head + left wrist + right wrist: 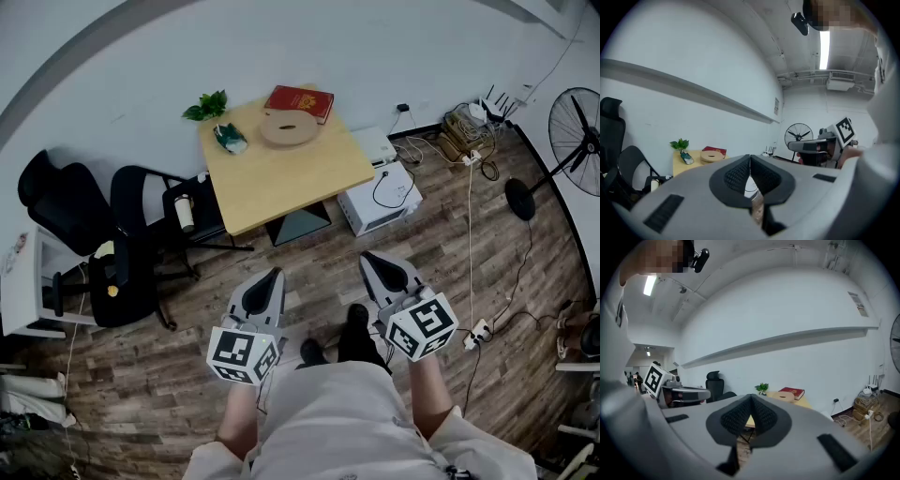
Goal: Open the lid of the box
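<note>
A flat red box [299, 102], book-like, lies at the far edge of a small wooden table [281, 178] across the room. A round wooden disc [289, 127] rests against its front. Both grippers are held at waist height over the floor, well short of the table. My left gripper [274, 274] is shut and empty, and so is my right gripper [368, 256]. In the left gripper view the shut jaws [750, 161] point toward the red box [715, 150]. The right gripper view shows shut jaws [751, 401] below the red box [791, 392].
A potted plant [206, 105] and a small green object [230, 139] sit on the table's left side. Black office chairs [112, 234] stand to the left. A white appliance [380, 197], cables and a power strip [478, 330] lie right of the table. A standing fan [577, 127] is at far right.
</note>
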